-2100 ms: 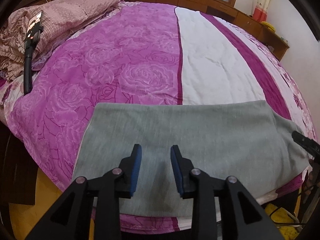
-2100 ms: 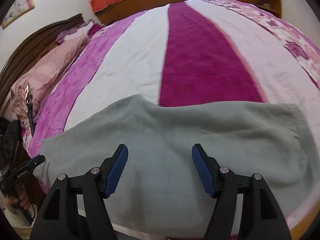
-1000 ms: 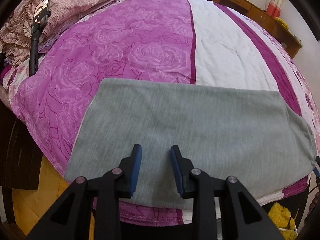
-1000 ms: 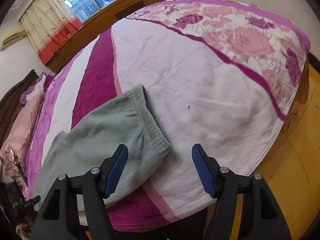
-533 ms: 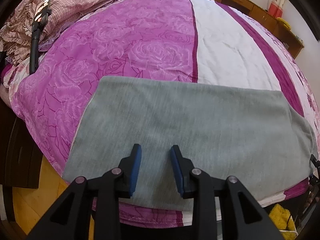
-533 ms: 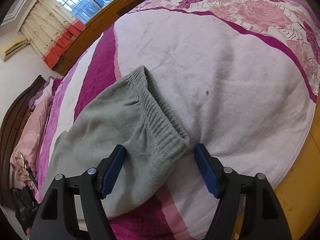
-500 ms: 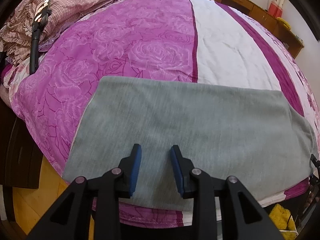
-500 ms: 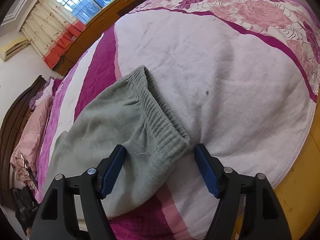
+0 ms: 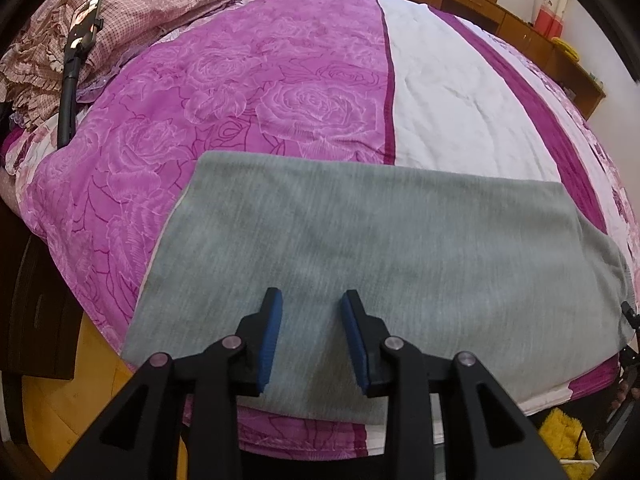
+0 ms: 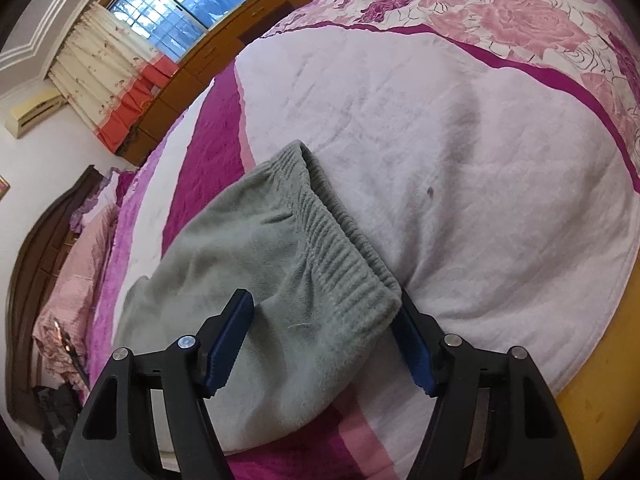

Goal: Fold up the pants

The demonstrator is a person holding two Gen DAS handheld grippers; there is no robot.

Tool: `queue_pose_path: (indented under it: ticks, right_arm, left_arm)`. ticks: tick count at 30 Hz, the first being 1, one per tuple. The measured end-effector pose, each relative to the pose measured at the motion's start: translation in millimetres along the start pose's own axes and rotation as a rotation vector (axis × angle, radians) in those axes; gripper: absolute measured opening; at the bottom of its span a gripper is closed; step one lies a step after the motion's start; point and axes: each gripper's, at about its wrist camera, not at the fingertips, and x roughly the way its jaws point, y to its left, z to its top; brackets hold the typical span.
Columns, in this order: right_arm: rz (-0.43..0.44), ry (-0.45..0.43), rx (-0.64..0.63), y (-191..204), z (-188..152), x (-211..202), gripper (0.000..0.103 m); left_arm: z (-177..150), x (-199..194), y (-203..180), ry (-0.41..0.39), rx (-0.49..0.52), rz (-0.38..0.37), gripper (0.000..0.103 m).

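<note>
Grey pants (image 9: 380, 248) lie flat across the near edge of a bed, folded lengthwise into one long band. In the left wrist view my left gripper (image 9: 311, 296) hovers over the leg end near the front edge, open by a narrow gap, with nothing between its blue pads. In the right wrist view the ribbed waistband (image 10: 340, 240) of the pants (image 10: 240, 264) runs diagonally. My right gripper (image 10: 323, 300) is open wide and straddles the near waistband corner. The right pad sits just beside that corner and the left pad stands clear above the cloth.
The bed's quilt (image 9: 280, 80) has purple rose, white and magenta stripes. Pink pillows (image 9: 160, 8) and a phone on a black stick (image 9: 76, 60) lie at the far left. Wooden floor (image 9: 60, 400) lies below the bed edge, with a yellow cloth (image 9: 564, 436) at the lower right. Wooden cabinets (image 10: 192, 64) line the far wall.
My right gripper swung from the middle of the pants to the waistband end and came down around its near corner. The left gripper drew slightly closer to the cloth, then held still.
</note>
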Motion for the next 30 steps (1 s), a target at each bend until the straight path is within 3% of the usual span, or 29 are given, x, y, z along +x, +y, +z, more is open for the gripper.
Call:
queue_pose_path:
  ticks: [7, 10, 11, 14, 24, 30]
  right_arm:
    - [0.000, 0.003, 0.015, -2, 0, 2, 0.062]
    - [-0.041, -0.006, 0.041, -2, 2, -3, 0.040]
    - [-0.041, -0.008, 0.049, -3, 3, -6, 0.028]
    - [-0.025, -0.003, 0.081, -6, 8, -13, 0.015]
    - [-0.056, -0.048, -0.079, 39, 17, -41, 0.010]
    - [-0.049, -0.062, -0.112, 50, 16, -50, 0.010]
  left_arm:
    - [1, 0, 1, -0.002, -0.005, -0.012, 0.033]
    - [0, -1, 1, -0.002, -0.005, -0.013, 0.033]
    - [0, -1, 1, 0.000, -0.005, -0.015, 0.033]
    - [0, -2, 1, 0.005, -0.002, -0.013, 0.033]
    - [0, -11, 4, 0.023, -0.003, -0.017, 0.033]
    - [-2, -13, 4, 0.024, -0.004, -0.011, 0.033]
